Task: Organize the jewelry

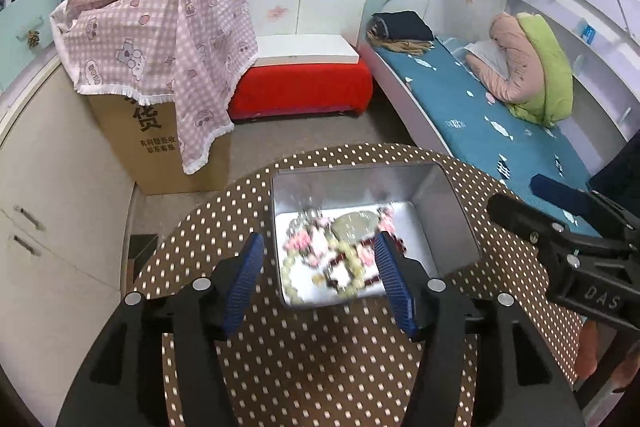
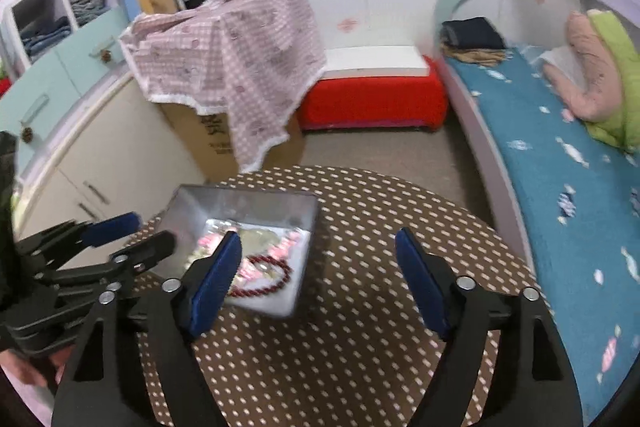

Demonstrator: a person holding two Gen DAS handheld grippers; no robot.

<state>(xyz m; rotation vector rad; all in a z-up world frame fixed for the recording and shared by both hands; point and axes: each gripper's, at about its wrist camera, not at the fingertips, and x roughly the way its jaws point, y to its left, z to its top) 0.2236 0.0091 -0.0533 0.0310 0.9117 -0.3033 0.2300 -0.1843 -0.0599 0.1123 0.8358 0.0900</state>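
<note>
Metal tin (image 1: 448, 223) holds jewelry (image 1: 332, 255) | left gripper (image 1: 320, 271) open | right gripper (image 2: 320, 275) open

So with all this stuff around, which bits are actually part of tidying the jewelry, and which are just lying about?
Part of the job:
- metal tin on the dotted table
- beaded bracelets inside it
- left gripper and right gripper, both open

Just lying about:
- cardboard box under checked cloth
- red bench
- bed
</note>
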